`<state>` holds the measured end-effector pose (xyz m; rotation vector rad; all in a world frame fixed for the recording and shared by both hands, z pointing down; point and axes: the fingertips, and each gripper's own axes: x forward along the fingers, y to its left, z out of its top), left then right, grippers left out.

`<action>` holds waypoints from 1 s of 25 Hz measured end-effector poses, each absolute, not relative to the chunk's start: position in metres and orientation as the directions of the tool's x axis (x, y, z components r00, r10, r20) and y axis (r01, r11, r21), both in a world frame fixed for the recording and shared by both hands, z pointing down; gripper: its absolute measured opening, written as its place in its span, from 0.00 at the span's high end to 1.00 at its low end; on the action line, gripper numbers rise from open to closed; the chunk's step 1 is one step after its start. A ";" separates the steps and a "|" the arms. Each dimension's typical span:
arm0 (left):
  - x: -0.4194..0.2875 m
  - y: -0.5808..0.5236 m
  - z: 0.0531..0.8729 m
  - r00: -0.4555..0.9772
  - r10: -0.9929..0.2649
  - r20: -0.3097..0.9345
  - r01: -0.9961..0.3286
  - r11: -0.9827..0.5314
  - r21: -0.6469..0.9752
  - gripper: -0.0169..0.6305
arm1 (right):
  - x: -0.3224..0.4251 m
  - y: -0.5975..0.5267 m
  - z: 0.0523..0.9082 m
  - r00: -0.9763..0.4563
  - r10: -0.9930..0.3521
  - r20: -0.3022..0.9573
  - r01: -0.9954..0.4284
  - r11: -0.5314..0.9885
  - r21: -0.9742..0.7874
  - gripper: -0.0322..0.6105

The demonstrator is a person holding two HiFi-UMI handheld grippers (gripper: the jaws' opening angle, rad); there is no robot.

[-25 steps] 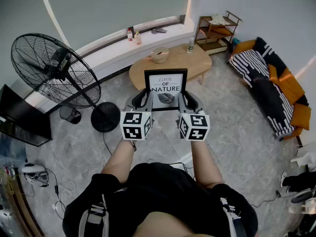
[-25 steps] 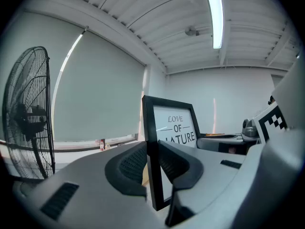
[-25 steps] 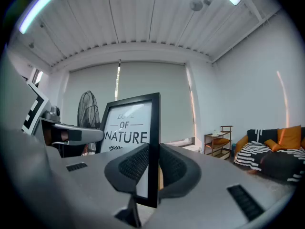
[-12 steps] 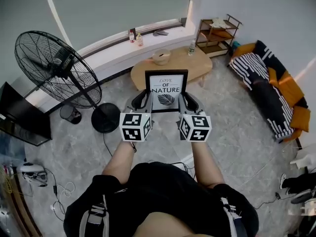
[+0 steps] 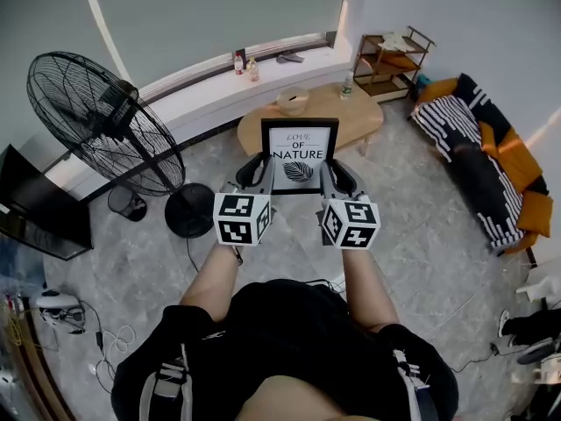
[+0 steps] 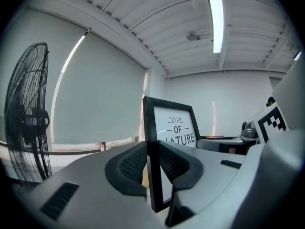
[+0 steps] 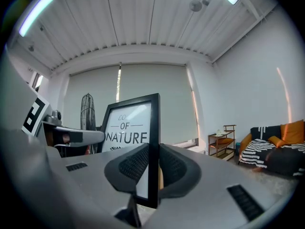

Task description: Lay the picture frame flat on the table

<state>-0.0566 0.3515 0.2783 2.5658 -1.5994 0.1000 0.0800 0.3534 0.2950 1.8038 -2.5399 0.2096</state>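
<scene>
Frame: the picture frame (image 5: pixel 299 154) stands upright in the air at the centre of the head view, print toward the person, with its top edge overlapping the near rim of the wooden counter (image 5: pixel 355 112).
Left tool: the left tool (image 5: pixel 261 174) is clamped on the frame's left border, and the left gripper view shows the black edge pinched between both pads.
Right tool: the right tool (image 5: pixel 337 175) is closed on the right border in the same way.
Change: very little over the last second. The frame has crept slightly up the picture, the room has drifted a touch around it, and both grips are the same as before.
Counter: a bowl (image 5: pixel 293 101) and a bottle (image 5: pixel 347 86) sit toward its far side, while the near part looks bare.
Meaning: this is still the carry. The frame has not tipped yet, so I judge that the lowering and tilting onto its back are all still to come.
</scene>
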 end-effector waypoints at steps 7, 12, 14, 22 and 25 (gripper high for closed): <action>-0.053 0.350 0.274 0.451 -0.885 0.118 -0.893 -0.446 0.062 0.84 | 0.084 0.351 0.292 -0.332 -0.939 0.092 -0.941 0.323 -0.106 0.82; -0.071 0.339 0.277 0.443 -0.890 0.108 -0.896 -0.438 0.070 0.84 | 0.066 0.340 0.292 -0.350 -0.933 0.088 -0.935 0.342 -0.091 0.82; -0.084 0.331 0.280 0.438 -0.893 0.108 -0.899 -0.431 0.076 0.84 | 0.053 0.331 0.294 -0.362 -0.928 0.088 -0.931 0.355 -0.084 0.82; -0.111 0.290 0.283 0.433 -0.897 0.093 -0.901 -0.427 0.075 0.84 | 0.026 0.287 0.296 -0.386 -0.919 0.083 -0.922 0.380 -0.075 0.82; -0.107 0.264 0.284 0.431 -0.898 0.090 -0.902 -0.426 0.070 0.84 | 0.030 0.261 0.297 -0.389 -0.918 0.078 -0.920 0.384 -0.073 0.82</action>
